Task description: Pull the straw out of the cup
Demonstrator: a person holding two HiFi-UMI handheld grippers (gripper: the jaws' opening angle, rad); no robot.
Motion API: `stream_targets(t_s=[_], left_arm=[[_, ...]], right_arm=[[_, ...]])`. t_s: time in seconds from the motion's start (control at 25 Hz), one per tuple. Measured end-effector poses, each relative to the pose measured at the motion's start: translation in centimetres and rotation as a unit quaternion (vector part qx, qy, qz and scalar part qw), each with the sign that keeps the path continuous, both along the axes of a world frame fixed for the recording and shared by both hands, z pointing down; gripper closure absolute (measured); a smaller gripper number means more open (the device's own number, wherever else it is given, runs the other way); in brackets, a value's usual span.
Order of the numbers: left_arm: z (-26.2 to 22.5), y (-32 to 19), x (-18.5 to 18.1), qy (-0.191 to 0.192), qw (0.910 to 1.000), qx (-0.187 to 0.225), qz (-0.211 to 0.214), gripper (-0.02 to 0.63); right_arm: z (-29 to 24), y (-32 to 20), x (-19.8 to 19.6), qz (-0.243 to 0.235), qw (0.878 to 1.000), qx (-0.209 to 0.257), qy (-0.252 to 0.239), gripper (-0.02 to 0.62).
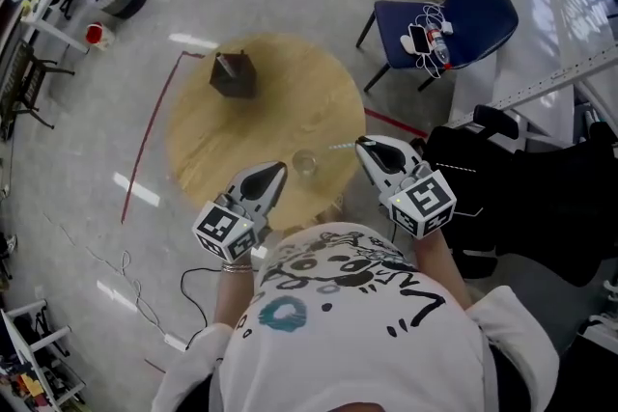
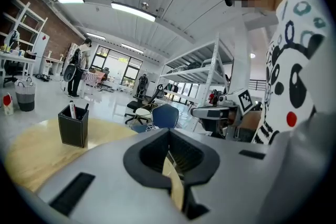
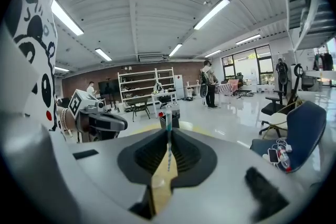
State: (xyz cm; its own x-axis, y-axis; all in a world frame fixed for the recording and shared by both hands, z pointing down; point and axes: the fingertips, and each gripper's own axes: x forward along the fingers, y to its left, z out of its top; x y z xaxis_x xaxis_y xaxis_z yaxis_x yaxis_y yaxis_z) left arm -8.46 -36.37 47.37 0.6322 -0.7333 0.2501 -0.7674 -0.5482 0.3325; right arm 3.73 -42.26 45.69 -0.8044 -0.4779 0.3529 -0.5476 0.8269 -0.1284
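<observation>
Blue-striped straw [image 3: 168, 140] pinched in closed right gripper [image 1: 363, 146], beside cup [image 1: 304, 162]; left gripper [image 2: 169, 136] closed, empty

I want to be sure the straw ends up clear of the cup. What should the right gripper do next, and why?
Probably move the right gripper a little to the right, away from the cup. It is shut on the straw, whose free end seems to lie only just outside the cup's rim.
</observation>
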Motion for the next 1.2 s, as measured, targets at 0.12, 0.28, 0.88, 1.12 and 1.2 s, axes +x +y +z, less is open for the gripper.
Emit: stream_targets(t_s=[0.12, 0.28, 0.88, 1.12, 1.2], left_arm=[[0.0, 0.1, -0.4, 0.005, 1.0, 0.001, 0.005, 0.591], [0.3, 0.4, 0.1, 0.007, 0.9998, 0.0, 0.02, 0.591], [0.9, -0.4, 1.6, 0.005, 0.9986, -0.007, 0.052, 0.591], [0.7, -0.6, 1.6, -0.005, 0.9987, -0.004, 0.052, 0.591], [0.6, -0.6, 1.5, -0.006, 0.9987, -0.003, 0.051, 0.591]], right_arm=[[0.3, 0.5, -0.3, 0.002, 1.0, 0.006, 0.016, 0.555], [1.3, 1.1, -0.1, 0.014, 0.999, 0.005, 0.046, 0.555], [2.6, 2.3, 0.5, 0.021, 0.998, -0.015, 0.056, 0.555], [2.7, 2.3, 0.2, 0.012, 0.998, -0.019, 0.057, 0.555], [2.5, 2.3, 0.0, 0.01, 0.998, -0.017, 0.053, 0.555]])
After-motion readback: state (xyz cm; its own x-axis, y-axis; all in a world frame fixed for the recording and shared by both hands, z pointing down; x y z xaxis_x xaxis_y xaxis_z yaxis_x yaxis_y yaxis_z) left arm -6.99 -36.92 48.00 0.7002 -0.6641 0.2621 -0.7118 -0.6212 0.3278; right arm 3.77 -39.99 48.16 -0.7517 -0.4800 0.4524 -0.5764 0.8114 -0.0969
